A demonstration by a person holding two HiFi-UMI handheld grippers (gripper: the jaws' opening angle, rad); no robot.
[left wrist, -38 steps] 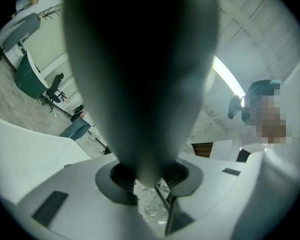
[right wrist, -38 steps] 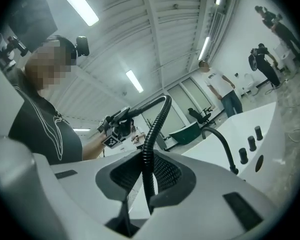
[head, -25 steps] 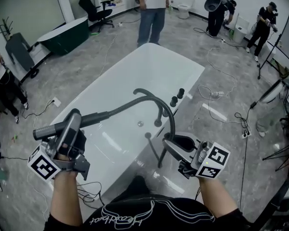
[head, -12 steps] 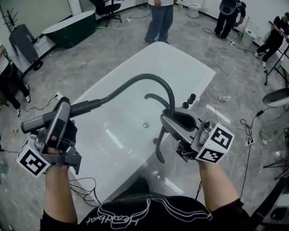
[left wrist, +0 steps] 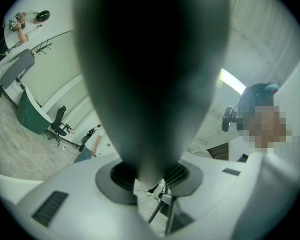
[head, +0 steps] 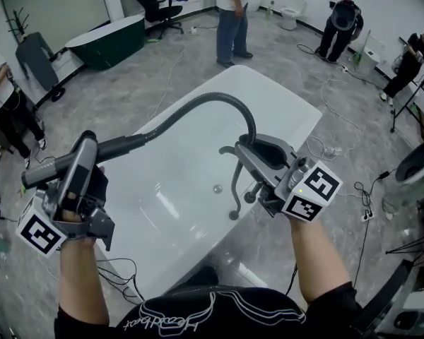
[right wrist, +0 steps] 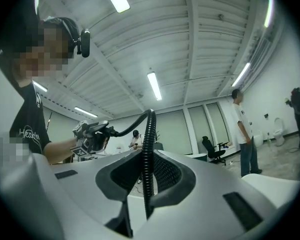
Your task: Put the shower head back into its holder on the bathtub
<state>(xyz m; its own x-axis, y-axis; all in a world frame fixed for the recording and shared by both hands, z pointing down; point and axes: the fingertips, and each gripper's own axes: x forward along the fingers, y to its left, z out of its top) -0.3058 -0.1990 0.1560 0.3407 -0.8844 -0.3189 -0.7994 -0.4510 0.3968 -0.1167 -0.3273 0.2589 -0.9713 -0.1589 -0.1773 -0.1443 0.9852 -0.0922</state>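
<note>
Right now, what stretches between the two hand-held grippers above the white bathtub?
A dark ribbed shower hose arches from the dark shower head in the left gripper to the right gripper, which clamps it; the head view shows this.

We see a grey floor (head: pixel 120 97) with cables (head: pixel 124 265) trailing over it. Along its far edge stand a dark green tub (head: pixel 106 39), an office chair (head: pixel 154 6) and a toilet (head: pixel 295 9). One person in jeans (head: pixel 233 27) stands there, and another (head: pixel 341 27) bends over near the far right corner.
</note>
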